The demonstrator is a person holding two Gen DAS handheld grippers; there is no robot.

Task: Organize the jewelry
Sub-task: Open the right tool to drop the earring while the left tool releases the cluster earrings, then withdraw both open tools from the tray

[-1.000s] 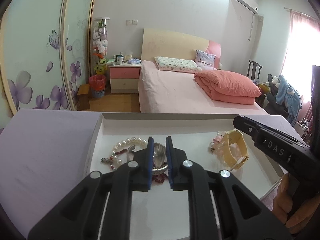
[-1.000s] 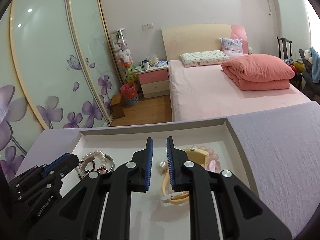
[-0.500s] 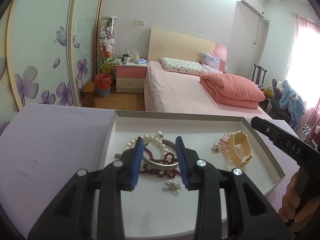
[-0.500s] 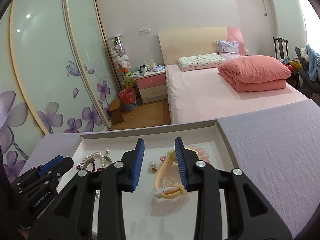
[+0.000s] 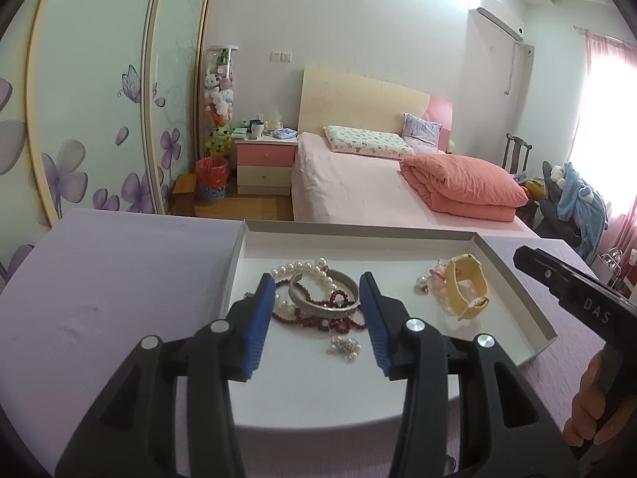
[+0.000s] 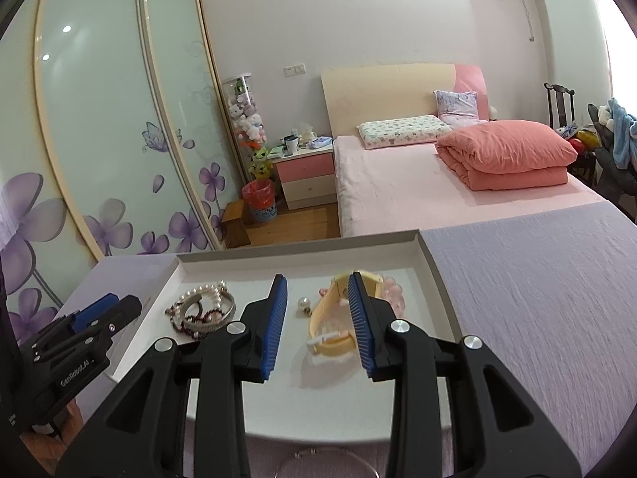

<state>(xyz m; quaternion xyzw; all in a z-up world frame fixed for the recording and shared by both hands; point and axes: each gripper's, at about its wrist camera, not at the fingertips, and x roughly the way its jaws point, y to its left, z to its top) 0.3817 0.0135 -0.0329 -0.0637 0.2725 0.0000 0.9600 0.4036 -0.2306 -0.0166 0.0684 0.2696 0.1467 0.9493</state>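
Observation:
A white tray point(image 5: 358, 226) on the lilac table holds the jewelry. On its left lie a pearl bracelet point(image 5: 306, 267), a silver bangle point(image 5: 318, 308), dark red beads point(image 5: 342, 320) and a small earring cluster point(image 5: 344, 345). A yellow watch point(image 5: 466, 286) and pink beads point(image 5: 436, 281) sit at the right. My left gripper point(image 5: 317, 277) hovers just short of the bangle pile, jaws opening, nothing between the pads. My right gripper point(image 6: 317, 279) is open over the tray point(image 6: 298, 249), with the yellow watch point(image 6: 332, 318) lying on the floor just beyond the pads, not pinched. A pearl earring point(image 6: 303, 303) rests beside it.
Lilac cloth point(image 6: 537, 298) covers the table on both sides of the tray. A thin wire ring point(image 6: 330, 460) lies at the near edge. A person's hand point(image 5: 589, 410) holds the right gripper point(image 5: 565, 283). A pink bed point(image 5: 378, 183) stands beyond the table.
Both pairs of jaws have gone from nearly shut to spread apart. Both grippers have drawn back from the jewelry, so more of the tray floor shows in front of them.

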